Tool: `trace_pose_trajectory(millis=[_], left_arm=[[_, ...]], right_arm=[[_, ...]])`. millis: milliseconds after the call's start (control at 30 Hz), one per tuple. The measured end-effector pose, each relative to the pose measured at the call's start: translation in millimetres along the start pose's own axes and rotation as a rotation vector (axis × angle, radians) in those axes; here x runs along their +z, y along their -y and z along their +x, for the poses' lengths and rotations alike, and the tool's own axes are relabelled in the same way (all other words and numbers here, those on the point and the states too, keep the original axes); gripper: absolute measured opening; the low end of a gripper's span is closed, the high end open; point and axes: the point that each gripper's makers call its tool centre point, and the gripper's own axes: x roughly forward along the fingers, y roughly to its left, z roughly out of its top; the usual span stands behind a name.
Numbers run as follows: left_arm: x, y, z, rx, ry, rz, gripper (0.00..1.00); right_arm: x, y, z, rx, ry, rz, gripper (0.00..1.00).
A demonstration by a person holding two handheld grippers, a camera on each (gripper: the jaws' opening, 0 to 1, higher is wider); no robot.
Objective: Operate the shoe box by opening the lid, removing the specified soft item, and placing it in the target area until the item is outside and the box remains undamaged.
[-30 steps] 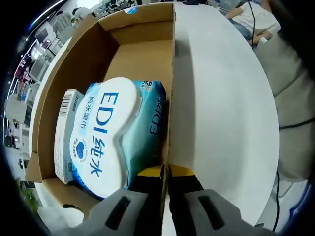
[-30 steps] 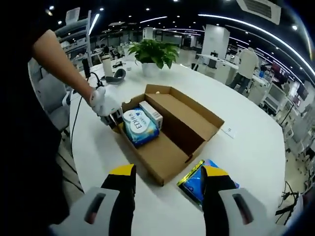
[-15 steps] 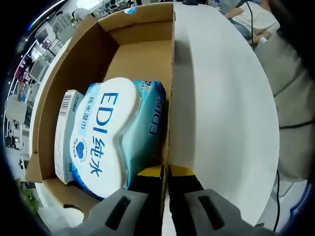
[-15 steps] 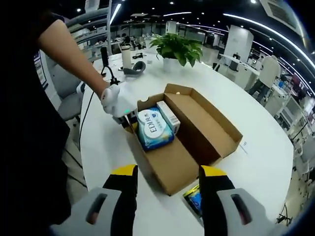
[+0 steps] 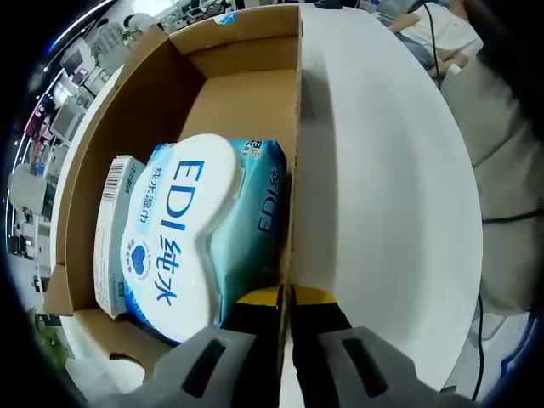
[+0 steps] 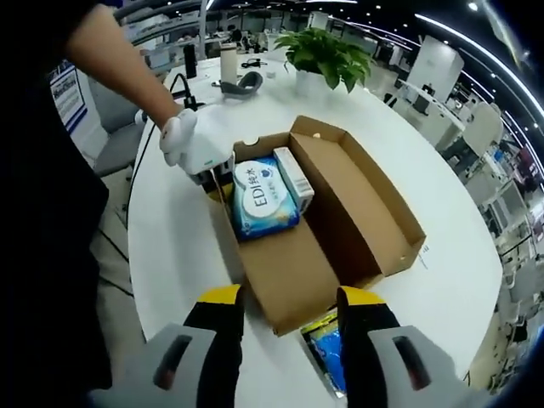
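Observation:
The cardboard shoe box (image 6: 285, 276) lies open on the white table, its lid (image 6: 365, 200) folded out to the side. Inside at one end lies a soft blue and white wet-wipes pack (image 5: 195, 229) marked EDI, also seen as the wipes pack (image 6: 263, 198). Beside it is a small white carton (image 5: 115, 225). My left gripper (image 5: 287, 296) is shut on the box's side wall (image 5: 297, 170) next to the pack. A white-gloved hand holds that left gripper (image 6: 217, 177) at the box's corner. My right gripper (image 6: 289, 297) hovers open above the box's near end, holding nothing.
A blue packet (image 6: 327, 348) lies on the table (image 6: 170, 246) by the box's near end, under my right jaw. A potted plant (image 6: 327, 55), a bottle and headphones stand at the table's far side. The person's arm and body are on the left.
The right gripper view has swung over the box, so the box and the blue packet now sit nearer my right jaws. My left gripper and the wipes pack have stayed put.

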Motion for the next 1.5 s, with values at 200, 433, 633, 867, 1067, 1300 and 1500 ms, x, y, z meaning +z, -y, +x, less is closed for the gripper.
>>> trace_pose_trajectory(millis=[200, 433, 633, 867, 1067, 1300, 1500], left_arm=[[0.0, 0.2, 0, 0.001, 0.001, 0.003, 0.01], [-0.1, 0.1, 0, 0.003, 0.002, 0.007, 0.01], [0.0, 0.2, 0, 0.003, 0.002, 0.008, 0.01], [0.3, 0.3, 0, 0.002, 0.002, 0.007, 0.01], [0.3, -0.2, 0, 0.003, 0.002, 0.008, 0.01], [0.6, -0.3, 0, 0.004, 0.003, 0.012, 0.01], [0.4, 0.0, 1, 0.006, 0.003, 0.015, 0.01]], right_arm=[[23.4, -2, 7, 0.049, 0.037, 0.001, 0.42], [44.0, 5, 17, 0.065, 0.078, 0.019, 0.43], [71.0, 27, 29, -0.009, 0.195, 0.193, 0.25], [86.4, 25, 56, -0.056, 0.207, 0.096, 0.25], [96.0, 21, 79, -0.061, 0.200, 0.037, 0.22], [111.0, 18, 95, -0.043, 0.189, 0.032, 0.22], [116.6, 16, 102, -0.031, 0.174, 0.026, 0.22]])
